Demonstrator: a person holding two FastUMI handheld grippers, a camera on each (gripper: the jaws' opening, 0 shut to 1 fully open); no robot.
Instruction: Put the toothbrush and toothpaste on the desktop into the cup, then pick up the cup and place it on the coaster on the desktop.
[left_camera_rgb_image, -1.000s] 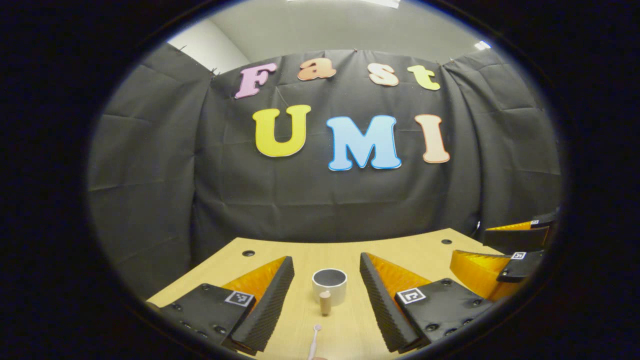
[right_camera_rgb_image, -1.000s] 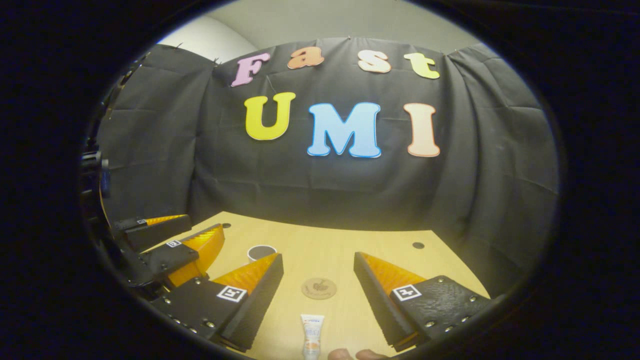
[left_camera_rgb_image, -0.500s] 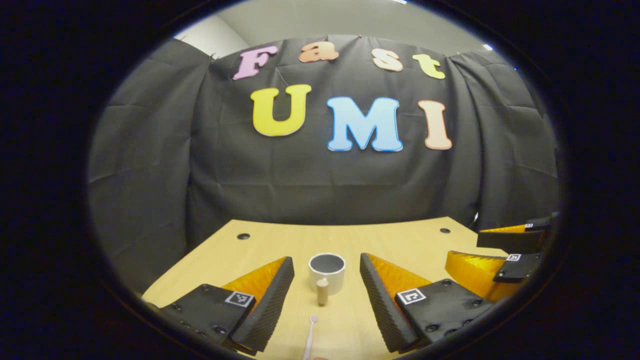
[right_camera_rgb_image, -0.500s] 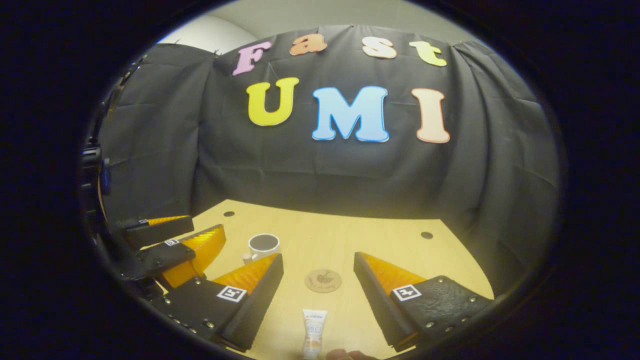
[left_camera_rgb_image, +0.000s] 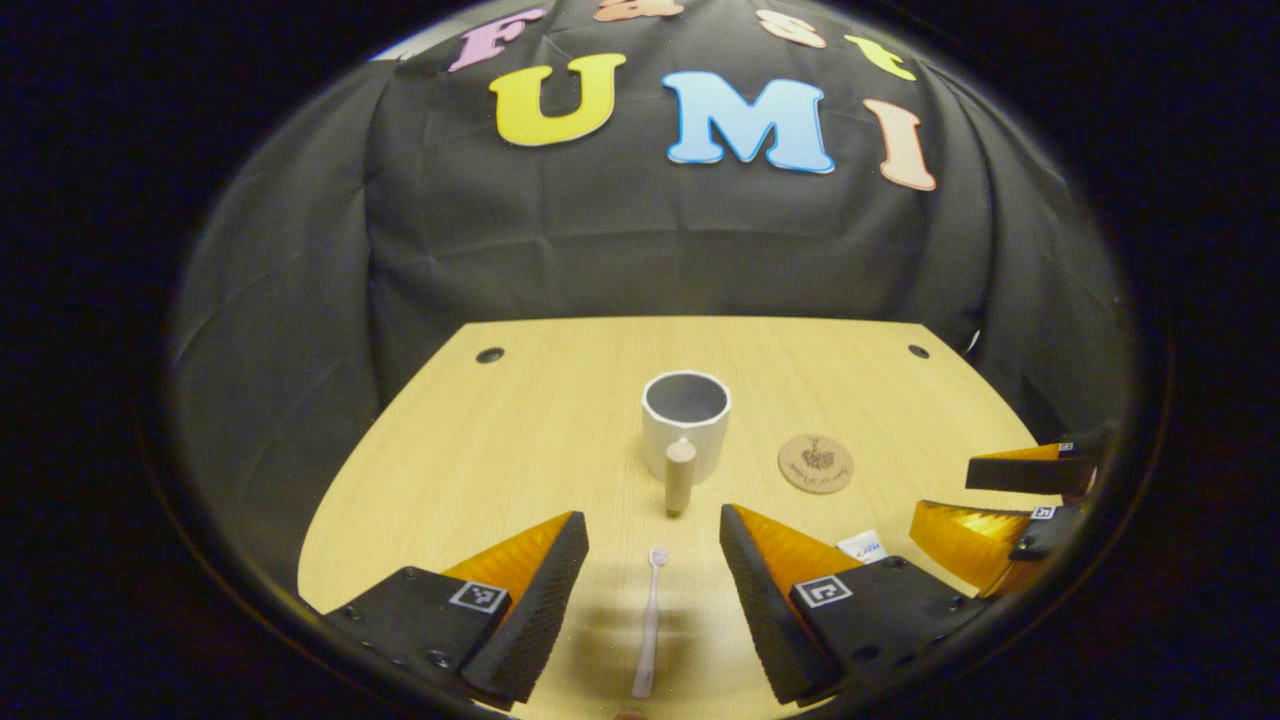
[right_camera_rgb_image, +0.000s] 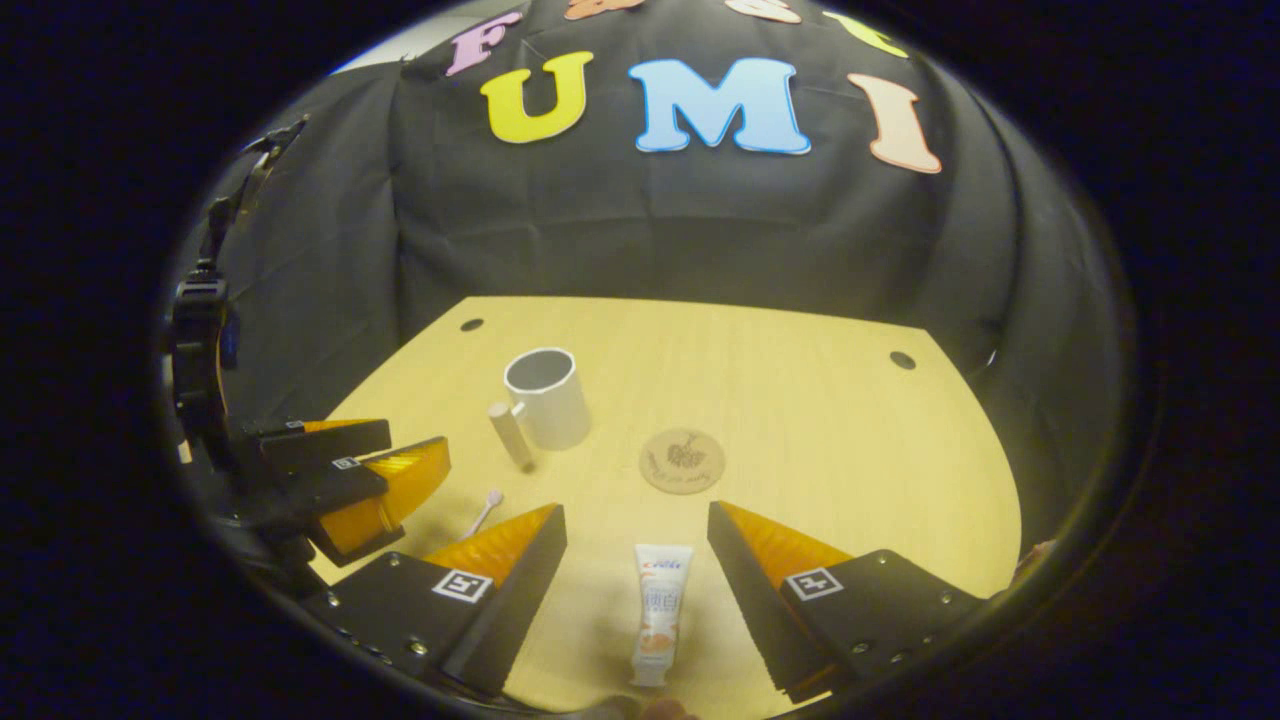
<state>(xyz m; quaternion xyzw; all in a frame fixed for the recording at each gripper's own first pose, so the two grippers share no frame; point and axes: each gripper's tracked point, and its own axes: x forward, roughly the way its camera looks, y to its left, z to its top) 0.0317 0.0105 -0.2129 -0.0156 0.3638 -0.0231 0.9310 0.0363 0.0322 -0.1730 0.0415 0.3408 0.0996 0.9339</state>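
Desk: we saw a light wooden desktop (left_camera_rgb_image: 520, 440) with a rounded far edge.
Holes: we counted two small dark holes, one near the far left corner (left_camera_rgb_image: 490, 355) and one near the far right corner (left_camera_rgb_image: 918, 351).
Backdrop: we noted black cloth (right_camera_rgb_image: 640, 230) hanging creased behind the desk.

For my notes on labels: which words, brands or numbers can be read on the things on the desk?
toothpaste: print on the tube, too small and blurred to read.
coaster: a dark drawing; any lettering is too small to read.
cup: no text seen.
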